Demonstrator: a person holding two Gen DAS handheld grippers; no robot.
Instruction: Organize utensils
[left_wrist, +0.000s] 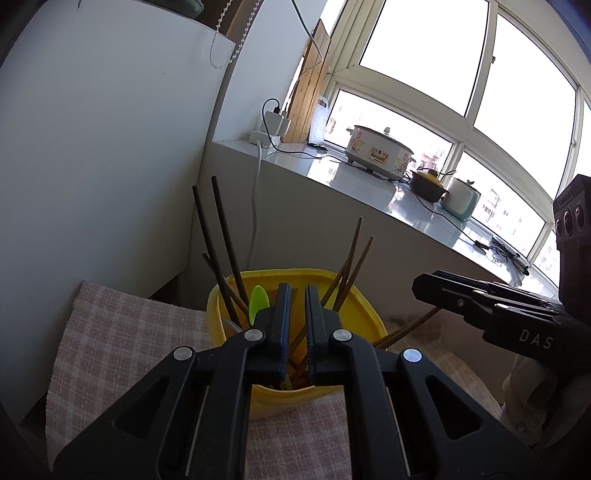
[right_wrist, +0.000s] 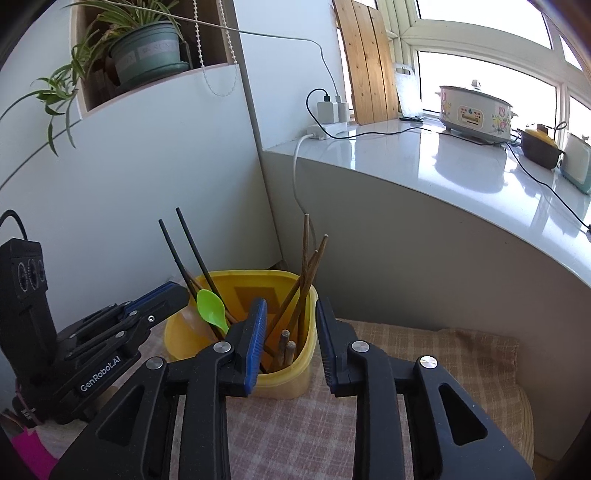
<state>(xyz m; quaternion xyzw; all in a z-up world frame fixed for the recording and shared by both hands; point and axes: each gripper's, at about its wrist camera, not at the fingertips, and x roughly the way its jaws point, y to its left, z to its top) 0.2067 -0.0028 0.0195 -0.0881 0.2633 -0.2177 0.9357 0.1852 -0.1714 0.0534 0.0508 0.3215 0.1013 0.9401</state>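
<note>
Hovering over yellow holder (right_wrist: 295, 384): left tongs (left_wrist: 297, 295) pinched empty, right tongs (right_wrist: 291, 306) parted, nothing held. Chopsticks (right_wrist: 304, 258) look light, stiff, slick; grab mid-shaft.

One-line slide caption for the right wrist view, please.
Right gripper, jaws open and empty, faces a yellow container of chopsticks and a green spoon.

A checked pink-and-white cloth (right_wrist: 295, 435) covers the surface, and the yellow container (right_wrist: 291, 384) stands directly on it, back near the corner where the white panel (right_wrist: 147, 166) meets the grey counter wall (right_wrist: 406, 258). To the right of the container the cloth turns beige-checked and padded (right_wrist: 461, 354). A brown chopstick (left_wrist: 410, 328) lies on the cloth just right of the container.
</note>
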